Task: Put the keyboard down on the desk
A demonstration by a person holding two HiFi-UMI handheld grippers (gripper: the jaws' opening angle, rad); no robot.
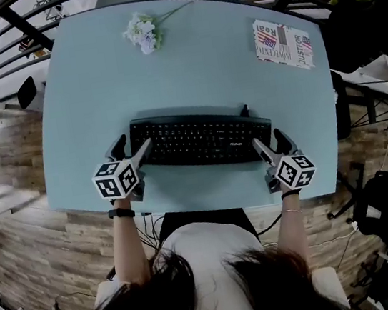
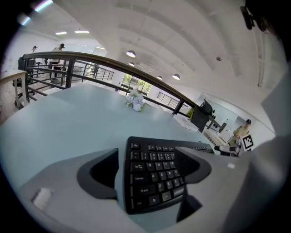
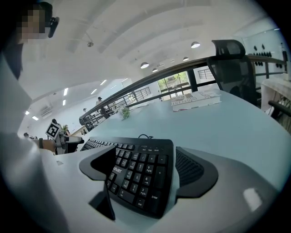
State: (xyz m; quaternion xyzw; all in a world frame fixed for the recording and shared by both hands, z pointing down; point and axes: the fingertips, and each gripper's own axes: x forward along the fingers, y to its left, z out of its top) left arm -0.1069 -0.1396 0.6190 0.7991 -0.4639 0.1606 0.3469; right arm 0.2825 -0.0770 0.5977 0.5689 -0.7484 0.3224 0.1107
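The keyboard (image 1: 202,140) is lying flat on the pale blue bench (image 1: 91,94), near its front edge and roughly centred before the person, with its long side running across the head view.

At its left end, the left gripper (image 1: 132,150) is pointing forward and down with its jaws standing wide apart. In the left gripper view they are straddling that end of the keyboard: the outer jaw is sitting just beside the short edge with a strip of bench showing between them, and the inner jaw is hanging over the keys. Neither pad is pressing on the keyboard. A dark band (image 1: 121,213) is circling the wrist behind this gripper.

Farther back on the bench, left of centre, a small bunch of pale flowers (image 1: 142,33) is lying well apart from the keyboard.

At the keyboard's right end, the right gripper (image 1: 268,141) is angled forward and down in the same way, its jaws also spread. In the right gripper view the number pad is lying between them: the inner jaw is hanging over the keys and the outer jaw is sitting just beside the short edge, not clamping it.

Toward the bench's far right corner, a printed card (image 1: 283,44) is lying flat. Beyond that side a dark office chair (image 3: 232,61) is standing.
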